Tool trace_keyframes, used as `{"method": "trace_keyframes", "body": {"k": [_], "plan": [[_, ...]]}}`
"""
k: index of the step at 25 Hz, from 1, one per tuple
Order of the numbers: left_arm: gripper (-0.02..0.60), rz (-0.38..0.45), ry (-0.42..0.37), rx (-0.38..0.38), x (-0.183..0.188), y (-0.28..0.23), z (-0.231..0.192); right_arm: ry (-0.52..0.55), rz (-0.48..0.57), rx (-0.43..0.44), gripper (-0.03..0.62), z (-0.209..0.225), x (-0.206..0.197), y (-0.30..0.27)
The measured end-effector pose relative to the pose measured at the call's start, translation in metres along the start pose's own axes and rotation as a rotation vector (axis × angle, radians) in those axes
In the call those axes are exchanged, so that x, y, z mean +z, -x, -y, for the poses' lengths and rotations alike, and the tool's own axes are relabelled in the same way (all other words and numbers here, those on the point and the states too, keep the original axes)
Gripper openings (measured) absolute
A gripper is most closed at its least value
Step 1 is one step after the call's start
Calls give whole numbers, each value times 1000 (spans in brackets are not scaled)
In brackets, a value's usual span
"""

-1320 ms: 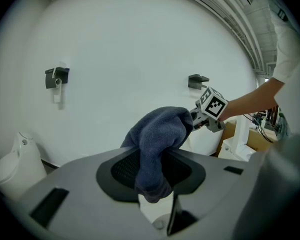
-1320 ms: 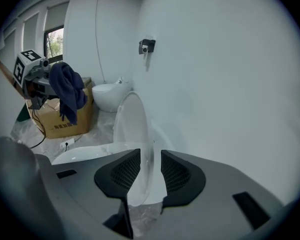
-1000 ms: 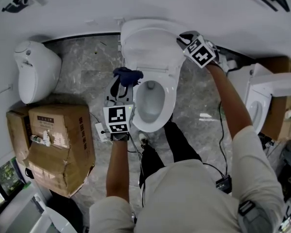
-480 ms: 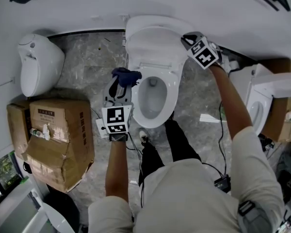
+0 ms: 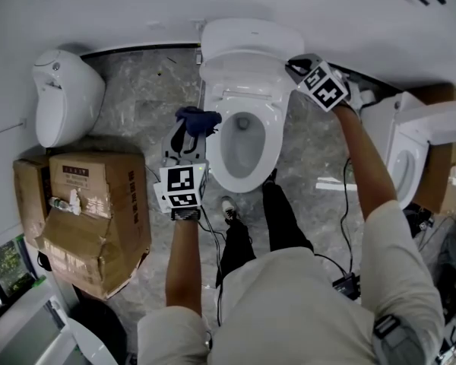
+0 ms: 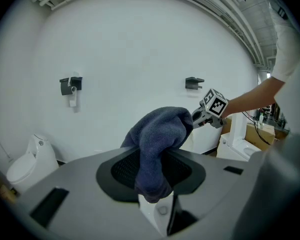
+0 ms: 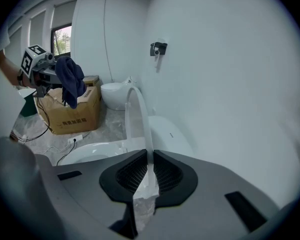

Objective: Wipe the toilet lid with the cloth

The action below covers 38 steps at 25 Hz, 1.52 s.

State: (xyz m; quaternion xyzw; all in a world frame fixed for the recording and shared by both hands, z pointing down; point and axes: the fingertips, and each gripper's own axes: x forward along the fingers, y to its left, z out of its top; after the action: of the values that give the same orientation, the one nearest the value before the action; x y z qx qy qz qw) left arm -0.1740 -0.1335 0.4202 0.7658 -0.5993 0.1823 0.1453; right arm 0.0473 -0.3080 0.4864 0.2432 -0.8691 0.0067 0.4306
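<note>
No wiping is judged to have been started yet. The toilet (image 5: pixel 270 139) is found between the left gripper (image 5: pixel 188 128) and the right gripper (image 5: pixel 294 63). Its lid (image 7: pixel 138 115) is seen raised, close to upright, so that the bowl (image 5: pixel 242 150) is exposed on the left gripper's side of it. No contact between the cloth (image 6: pixel 159 134) and the lid is shown. The whole wipe is therefore judged to be left: the cloth has to be carried across to the lid's face and passed over it, while the lid is steadied or set down.

The right gripper is clenched on the lid's thin side edge. Its jaws have just been closing, and the white edge is seen pinched between the black pads (image 7: pixel 130 171), rising away from them. The tank (image 5: pixel 251 30) is found to the right of those jaws, the bowl to their left and below.

The left gripper is clamped on the dark blue cloth, which is bunched between its jaws, with a fold bulging above them and a tail hanging below. The cloth is held in the air beside the bowl, apart from the lid. It is well apart from the right gripper, which is seen beyond it and to its right.
</note>
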Motion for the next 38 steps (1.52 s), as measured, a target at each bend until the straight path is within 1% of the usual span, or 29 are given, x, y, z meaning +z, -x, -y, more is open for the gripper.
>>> {"method": "trace_keyframes", "body": {"k": [2, 6, 11, 13, 16, 19, 22, 25, 27, 30, 33, 38], "plan": [[123, 3, -4, -10, -1, 10, 1, 6, -5, 1, 55, -12, -1, 6], [123, 47, -13, -39, 0, 30, 3, 4, -22, -3, 58, -39, -7, 16], [123, 15, -23, -54, -13, 56, 3, -30, -32, 51, 74, -74, -18, 28], [123, 35, -36, -71, -15, 64, 5, -37, -38, 63, 80, -88, -22, 32], [123, 69, -49, -96, -20, 77, 6, -1, -90, 81, 84, -114, -32, 37], [123, 72, -57, -116, -27, 93, 7, 35, -152, 120, 92, -145, -43, 43], [123, 76, -65, -134, -33, 107, 9, 33, -193, 150, 104, -176, -57, 47], [123, 72, -80, -150, -42, 119, 8, 48, -227, 180, 115, -210, -75, 49], [123, 66, -91, -158, -50, 125, 9, 70, -244, 185, 118, -228, -86, 48], [123, 58, -87, -162, -63, 131, 8, 86, -258, 179, 123, -246, -97, 44], [123, 43, -79, -173, -79, 138, 12, 85, -272, 192, 129, -264, -107, 42], [123, 20, -69, -193, -101, 145, 15, 25, -240, 219, 141, -293, -120, 39]]}}
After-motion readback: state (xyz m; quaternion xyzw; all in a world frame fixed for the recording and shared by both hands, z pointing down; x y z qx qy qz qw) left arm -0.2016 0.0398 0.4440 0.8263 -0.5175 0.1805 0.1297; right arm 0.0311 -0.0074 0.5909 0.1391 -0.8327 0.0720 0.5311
